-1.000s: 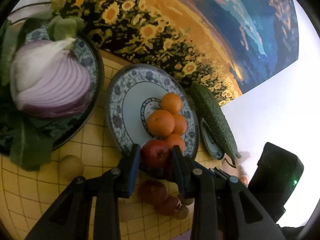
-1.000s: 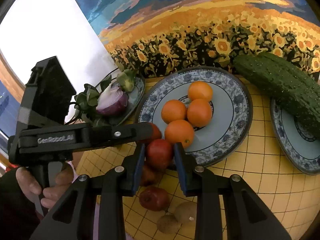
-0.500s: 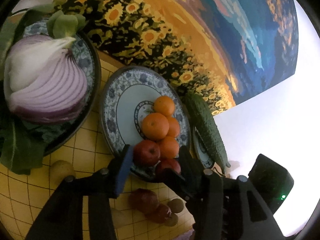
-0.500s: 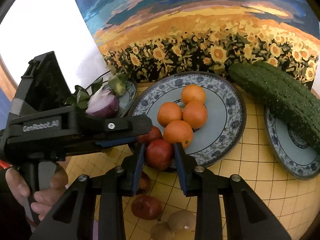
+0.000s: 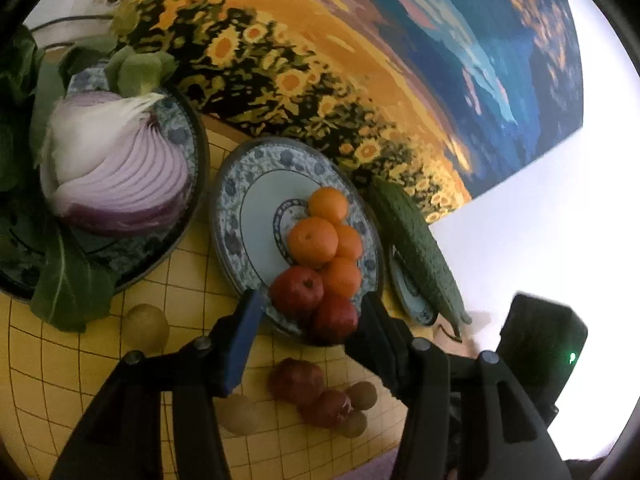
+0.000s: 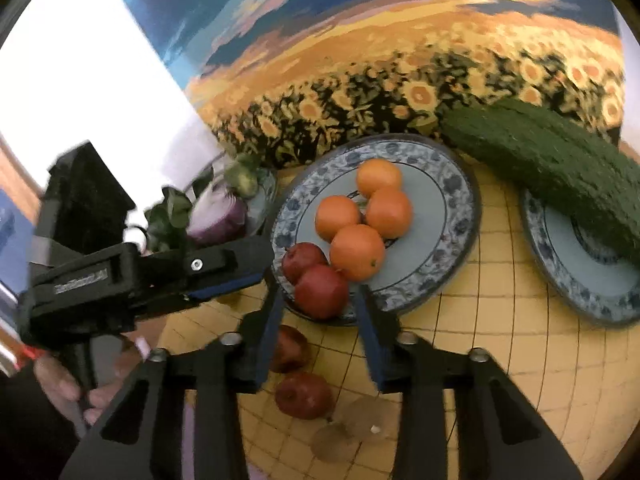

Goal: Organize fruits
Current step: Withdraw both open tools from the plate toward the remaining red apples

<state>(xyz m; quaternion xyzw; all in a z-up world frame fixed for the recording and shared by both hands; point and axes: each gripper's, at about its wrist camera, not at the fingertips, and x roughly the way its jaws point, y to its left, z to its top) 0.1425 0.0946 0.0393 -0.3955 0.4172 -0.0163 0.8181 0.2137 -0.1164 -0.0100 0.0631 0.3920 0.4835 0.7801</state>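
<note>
A blue-patterned plate [image 5: 244, 196] [image 6: 448, 208] holds several oranges [image 5: 314, 240] [image 6: 356, 252] and two red apples [image 5: 298, 290] [image 6: 320, 290] at its near rim. My left gripper [image 5: 308, 320] is open, its jaws on either side of the apples. My right gripper [image 6: 318, 312] is open, its jaws beside the nearer apple, not touching it. Two more red apples [image 5: 296, 380] [image 6: 304, 394] and several kiwis [image 5: 146, 324] [image 6: 368, 416] lie on the yellow checked cloth below the plate.
A plate with half a red onion [image 5: 116, 184] [image 6: 218, 216] and green leaves is at the left. A bitter gourd [image 5: 416, 248] [image 6: 548, 164] lies across a third plate [image 6: 576, 276] at the right. A sunflower painting stands behind.
Both grippers have opened and let go of their apples, which now rest on the plate's near rim. Both grippers have drawn back a little.
</note>
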